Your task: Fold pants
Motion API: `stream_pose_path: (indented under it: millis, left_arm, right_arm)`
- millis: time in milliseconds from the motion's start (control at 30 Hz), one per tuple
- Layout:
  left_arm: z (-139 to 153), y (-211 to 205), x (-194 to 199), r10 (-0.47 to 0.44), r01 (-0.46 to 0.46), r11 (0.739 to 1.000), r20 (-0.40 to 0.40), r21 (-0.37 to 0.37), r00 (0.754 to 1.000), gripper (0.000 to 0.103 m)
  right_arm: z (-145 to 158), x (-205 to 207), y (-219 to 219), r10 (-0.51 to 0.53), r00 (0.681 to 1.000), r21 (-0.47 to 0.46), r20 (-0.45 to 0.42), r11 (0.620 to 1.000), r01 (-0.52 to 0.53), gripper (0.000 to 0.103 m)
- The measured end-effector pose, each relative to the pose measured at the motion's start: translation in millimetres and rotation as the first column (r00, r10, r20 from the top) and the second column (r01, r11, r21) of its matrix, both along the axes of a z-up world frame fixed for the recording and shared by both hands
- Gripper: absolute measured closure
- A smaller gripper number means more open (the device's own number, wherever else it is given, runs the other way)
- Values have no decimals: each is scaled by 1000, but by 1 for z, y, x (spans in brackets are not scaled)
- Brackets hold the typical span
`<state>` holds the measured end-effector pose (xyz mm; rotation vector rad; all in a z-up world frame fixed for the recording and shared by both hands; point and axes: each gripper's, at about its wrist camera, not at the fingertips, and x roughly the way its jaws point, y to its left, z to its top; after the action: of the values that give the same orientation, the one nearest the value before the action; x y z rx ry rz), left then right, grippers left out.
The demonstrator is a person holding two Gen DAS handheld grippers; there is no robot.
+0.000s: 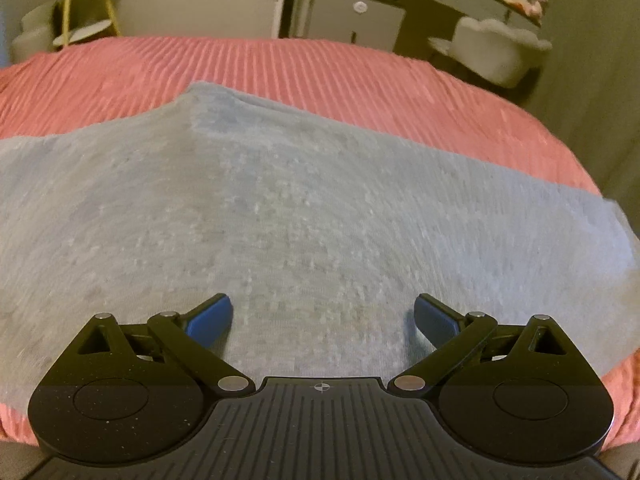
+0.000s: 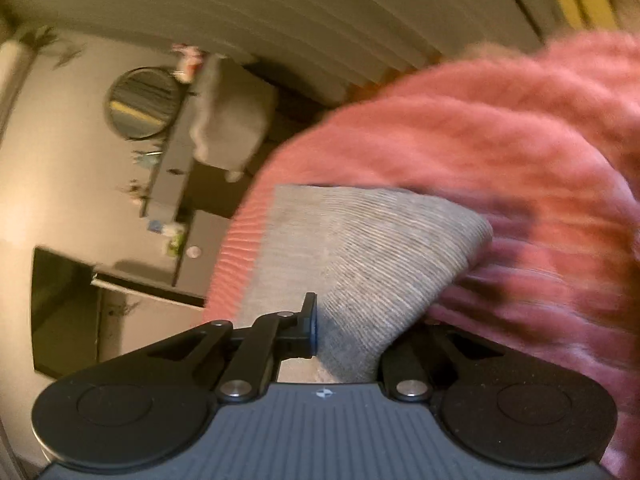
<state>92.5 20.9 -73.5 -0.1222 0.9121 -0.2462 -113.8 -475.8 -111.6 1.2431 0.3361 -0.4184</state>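
Observation:
Grey knit pants [image 1: 280, 208] lie spread flat across a pink ribbed bedspread [image 1: 280, 64]. My left gripper [image 1: 323, 312] hovers just over the near part of the pants, jaws wide open and empty, blue pads [image 1: 212, 316] showing. In the right wrist view, my right gripper [image 2: 348, 332] is shut on an end of the grey pants [image 2: 360, 248], lifted off the pink bedspread [image 2: 500, 140]. The cloth drapes over the right finger and hides it. The view is tilted and blurred.
Beyond the bed stand a dark dresser with small items [image 1: 400, 4], a white fluffy chair [image 1: 496, 48] and a gold shelf stand [image 1: 80, 12]. The right wrist view shows a round mirror [image 2: 142, 102] and the dresser [image 2: 176, 200] sideways.

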Motion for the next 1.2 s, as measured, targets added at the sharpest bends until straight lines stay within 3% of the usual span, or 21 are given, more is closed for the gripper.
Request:
stream_pose_path:
  millis: [100,300,367,433,500,533,567,633,700,733,833,867,900,967,1067,1133,1167,1200]
  left_arm:
    - [3,8,0,30,-30,999,-6,-13,1000,2]
    - [25,22,-12,65,-64,997,53,-30,996,2]
    - [33,25,-17,66,-65,998,77,-14,995,2]
    - [42,31,-23,78,-78,997,106,2,991,2]
    - [50,43,-30,102,-103,995,128,1,986,2]
    - [54,49,-33,116,-117,993,135,-5,984,2]
    - [58,57,-36,135,-135,991,140,-12,981,2]
    - [63,72,-40,176,-176,984,152,-19,972,2]
    - [65,87,-44,212,-211,977,158,-21,964,2]
    - [64,92,-45,221,-220,975,156,-23,963,2]
    - [58,105,-51,242,-240,970,132,-31,961,2]
    - [56,107,-51,240,-238,971,122,-31,963,2]
    - [52,107,-51,235,-232,972,113,-32,965,2]
    - [46,105,-50,221,-218,975,94,-36,971,2]
    - [40,98,-43,187,-184,982,58,-50,981,2]
    - [41,92,-42,144,-138,987,70,-86,987,2]
    - [42,89,-43,118,-109,988,79,-109,990,2]
    - [42,87,-44,98,-87,988,87,-126,991,2]
  right_arm:
    - [12,12,6,21,990,-89,-139,995,-33,95]
    - [59,30,29,28,980,-254,-196,964,-79,95]
    - [88,48,48,68,973,-363,-223,920,-147,95]
    - [121,67,80,135,966,-474,-220,851,-227,95]
    - [155,88,128,239,946,-602,-219,730,-323,95]
    - [169,98,161,313,922,-669,-229,637,-383,95]
    - [176,103,187,368,900,-710,-233,568,-416,95]
    - [181,109,250,517,819,-766,-250,411,-494,94]
    - [161,111,306,639,710,-763,-298,288,-579,94]
    - [145,114,327,673,659,-740,-335,245,-627,92]
    - [69,130,381,715,456,-561,-530,108,-821,84]
    - [49,129,392,700,427,-533,-572,78,-842,83]
    - [45,120,400,678,461,-596,-573,41,-802,80]
    - [54,119,402,672,443,-592,-594,8,-806,78]
    - [69,123,387,719,419,-571,-555,36,-820,76]
    - [72,117,384,755,371,-547,-541,18,-837,60]
    - [75,112,377,785,344,-529,-515,25,-848,55]
    - [81,107,368,811,343,-524,-474,54,-850,50]
